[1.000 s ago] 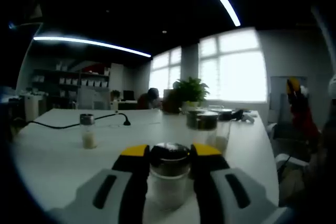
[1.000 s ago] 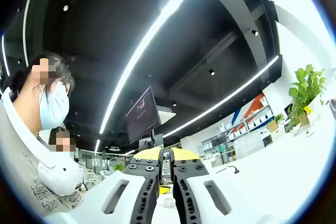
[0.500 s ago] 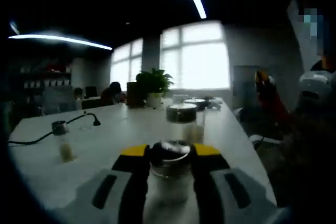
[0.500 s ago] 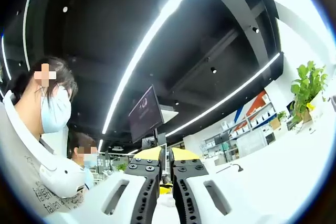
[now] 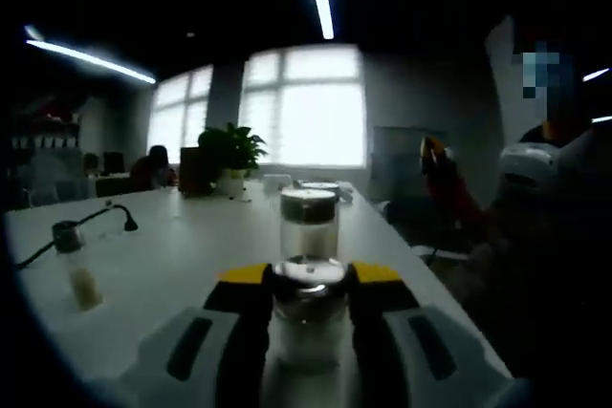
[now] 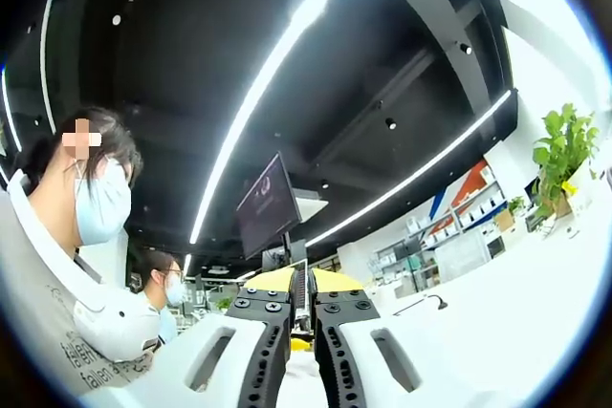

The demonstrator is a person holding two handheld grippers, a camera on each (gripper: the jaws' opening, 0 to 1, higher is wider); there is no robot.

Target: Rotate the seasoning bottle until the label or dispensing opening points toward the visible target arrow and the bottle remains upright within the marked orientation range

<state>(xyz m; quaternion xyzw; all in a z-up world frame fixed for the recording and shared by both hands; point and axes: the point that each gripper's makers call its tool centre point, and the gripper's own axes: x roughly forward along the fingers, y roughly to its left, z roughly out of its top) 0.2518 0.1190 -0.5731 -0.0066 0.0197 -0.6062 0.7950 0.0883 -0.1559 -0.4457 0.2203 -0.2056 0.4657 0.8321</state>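
One bottle (image 5: 308, 317) with a metal cap and pale contents stood upright between the jaws of the left gripper (image 5: 307, 284), which pressed against both its sides and held it. Its base was hidden behind the gripper body, so contact with the white table (image 5: 182, 265) could not be judged; no label, opening or arrow could be made out in the dim left gripper view. A second jar (image 5: 308, 224) with a dark lid stood just beyond it on the table, and a small shaker (image 5: 75, 264) stood well apart at the left, near a black cable (image 5: 91, 222). A potted plant (image 5: 231, 152) sat far back before bright windows (image 5: 301, 107). At the right edge, a dark, blurred person (image 5: 555, 226) was partly cut off.

In the right gripper view, the right gripper (image 6: 298, 298) pointed up toward the ceiling lights (image 6: 277, 83), its jaws closed to a thin slit with nothing between them. Two masked people (image 6: 67, 246) showed at the left, a hanging monitor (image 6: 268, 205) at centre, and a plant (image 6: 562, 145) at the right.
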